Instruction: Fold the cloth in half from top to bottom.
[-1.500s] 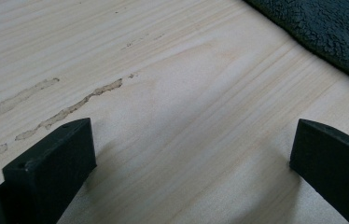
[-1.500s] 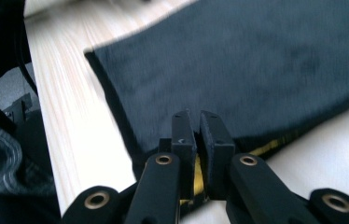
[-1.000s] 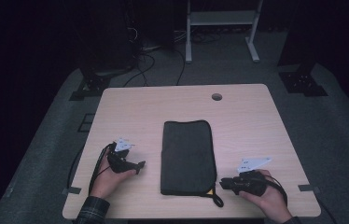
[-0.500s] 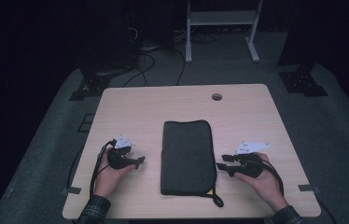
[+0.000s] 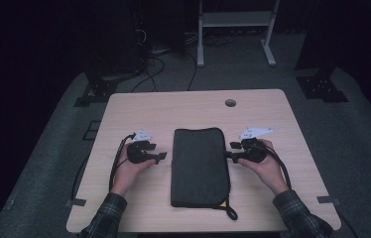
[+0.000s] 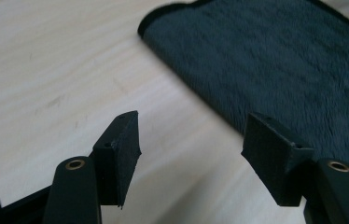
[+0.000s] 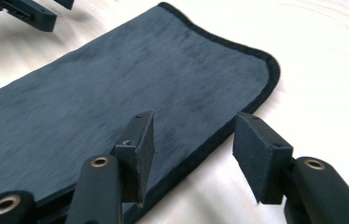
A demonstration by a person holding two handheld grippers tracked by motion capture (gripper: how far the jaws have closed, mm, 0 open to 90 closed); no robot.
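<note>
**Dark pouch flat on the bench, tongs on both sides**

A dark, flat pouch (image 5: 199, 166) lies in the middle of the light wooden bench (image 5: 193, 106), with its long side running away from the person. It is a long rectangle with rounded corners. Its surface looks soft and a little fuzzy, dark grey to blue-black, and a narrow black sewn border goes around the edge. At the near right corner there is a small yellow spot, and a thin black loop (image 5: 230, 213) comes out there and rests on the wood.

The left tongs (image 5: 161, 157) are just beside the left long edge of the pouch, about at its middle. Its jaws have just been closing, but they stand apart with only bare wood between them; nothing is grasped. In the left gripper view the edge of the pouch (image 6: 275, 60) passes under the right jaw.

The right tongs (image 5: 232, 150) are at the right long edge, near the far corner. Its jaws have just been opening and are released. In the right gripper view the black border of the pouch (image 7: 116, 93) runs between the two jaws, but the pads do not press on it. The left tongs (image 7: 32, 14) also appear there, at the top left.

A round hole (image 5: 230, 103) is in the far part of the bench.
</note>
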